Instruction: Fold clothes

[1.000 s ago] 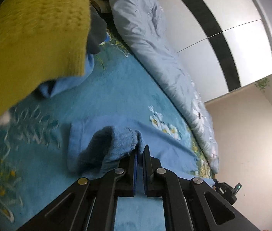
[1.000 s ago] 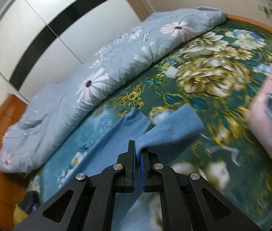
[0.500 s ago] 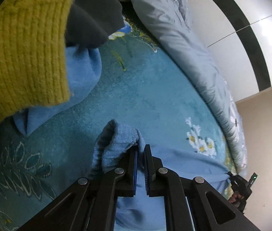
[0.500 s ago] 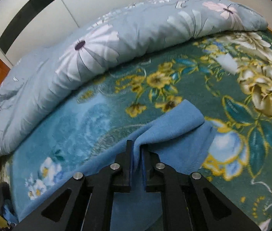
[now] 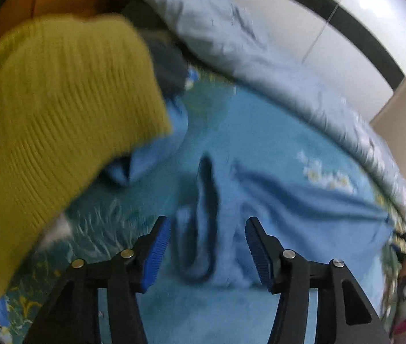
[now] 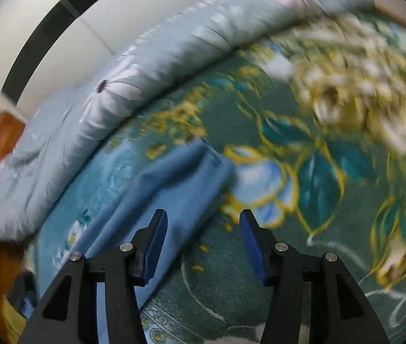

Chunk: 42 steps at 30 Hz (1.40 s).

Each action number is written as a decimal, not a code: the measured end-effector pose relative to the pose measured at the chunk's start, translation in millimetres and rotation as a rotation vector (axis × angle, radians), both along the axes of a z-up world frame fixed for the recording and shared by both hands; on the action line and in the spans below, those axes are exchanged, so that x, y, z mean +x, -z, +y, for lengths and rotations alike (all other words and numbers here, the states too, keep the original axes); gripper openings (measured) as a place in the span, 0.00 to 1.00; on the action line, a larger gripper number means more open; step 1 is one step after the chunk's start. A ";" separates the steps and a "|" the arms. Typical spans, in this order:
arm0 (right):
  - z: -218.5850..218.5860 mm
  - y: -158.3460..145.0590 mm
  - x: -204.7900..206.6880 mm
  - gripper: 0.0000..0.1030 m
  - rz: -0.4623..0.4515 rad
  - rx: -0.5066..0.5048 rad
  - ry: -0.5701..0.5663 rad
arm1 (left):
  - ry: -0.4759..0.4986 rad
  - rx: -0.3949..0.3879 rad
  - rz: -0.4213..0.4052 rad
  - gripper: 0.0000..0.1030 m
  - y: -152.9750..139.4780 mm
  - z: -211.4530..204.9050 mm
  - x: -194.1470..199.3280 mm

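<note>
Both grippers are hanging over the bed with their jaws spread wide and nothing between them. The left gripper (image 5: 208,248) is hovering just above a rumpled end of the blue garment (image 5: 289,215); its blue-padded fingers (image 5: 157,250) are standing well apart on either side of a bunched fold, and I cannot tell whether the pads are brushing the cloth, as the view is blurred. The right gripper (image 6: 203,242) is likewise gaping, its left finger over the near edge of the same blue garment (image 6: 174,183) and its right finger over the bare patterned cover. Neither one is gripping the fabric.

The blue garment is lying flat on the teal floral bedspread (image 6: 332,172), stretched as a long band from one gripper toward the other, with a soft doubled edge at the right gripper's end. Along the far side of the bed a pale blue quilt (image 6: 134,86) printed with flowers is lying in a long roll, close to the garment but apart from it. On the left gripper's side a mustard-yellow knit sweater (image 5: 59,120) is filling much of the view, heaped over another light blue piece (image 5: 157,154) and something dark grey (image 5: 171,66) behind it.
</note>
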State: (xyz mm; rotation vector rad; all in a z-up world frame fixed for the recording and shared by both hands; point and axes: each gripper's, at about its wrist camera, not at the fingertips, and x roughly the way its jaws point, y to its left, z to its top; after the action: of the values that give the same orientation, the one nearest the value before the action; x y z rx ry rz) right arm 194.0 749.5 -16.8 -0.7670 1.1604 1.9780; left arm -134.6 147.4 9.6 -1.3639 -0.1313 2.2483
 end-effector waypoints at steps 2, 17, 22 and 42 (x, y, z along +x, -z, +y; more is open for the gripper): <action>2.9 8.7 -2.1 0.52 0.049 -0.033 0.030 | 0.001 0.030 -0.041 0.57 9.2 0.2 -3.1; 2.3 -1.9 -13.4 0.07 0.158 0.041 0.149 | -0.039 0.131 -0.110 0.13 35.2 29.3 -31.7; -14.9 -49.8 -3.8 0.06 0.189 0.105 0.105 | -0.054 0.209 -0.092 0.11 7.2 20.4 -33.6; -186.0 -66.9 213.0 0.06 0.136 0.150 0.032 | 0.143 0.142 -0.067 0.11 -25.5 -82.8 37.3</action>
State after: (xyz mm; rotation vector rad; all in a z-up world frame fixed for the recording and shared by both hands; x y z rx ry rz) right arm 407.0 563.5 50.1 -0.5407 1.0797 2.0895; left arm -97.3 64.6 35.1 -1.3301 -0.2063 2.0371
